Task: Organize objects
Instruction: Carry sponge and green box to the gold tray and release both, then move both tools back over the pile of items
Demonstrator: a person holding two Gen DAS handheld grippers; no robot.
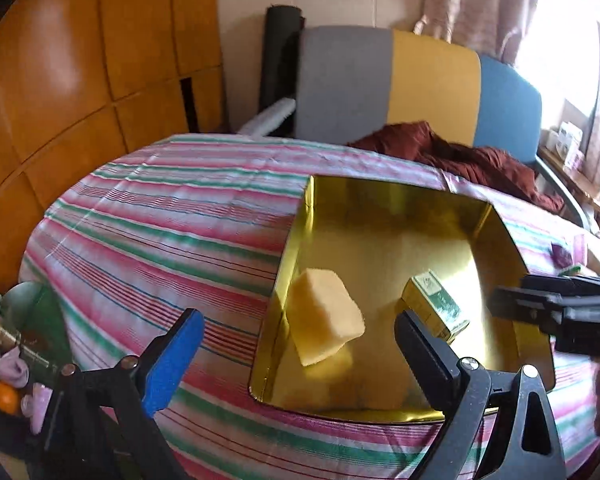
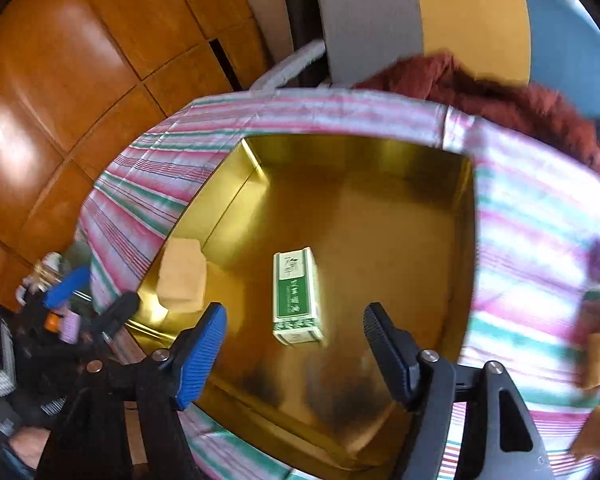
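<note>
Now both grippers' fingers wide, holding nothing; green box (image 2: pixel 296 294) in gold tray (image 2: pixel 412 208) betw right fingers (image 2: pixel 200 356)

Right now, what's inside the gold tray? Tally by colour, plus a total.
Yellow: 1, the sponge block, near the left wall of the gold tray, tilted.
Green and white: 1, the small box, lying on the tray floor.
Total: 2.
Both the left gripper and the right gripper are open and hold nothing.
</note>
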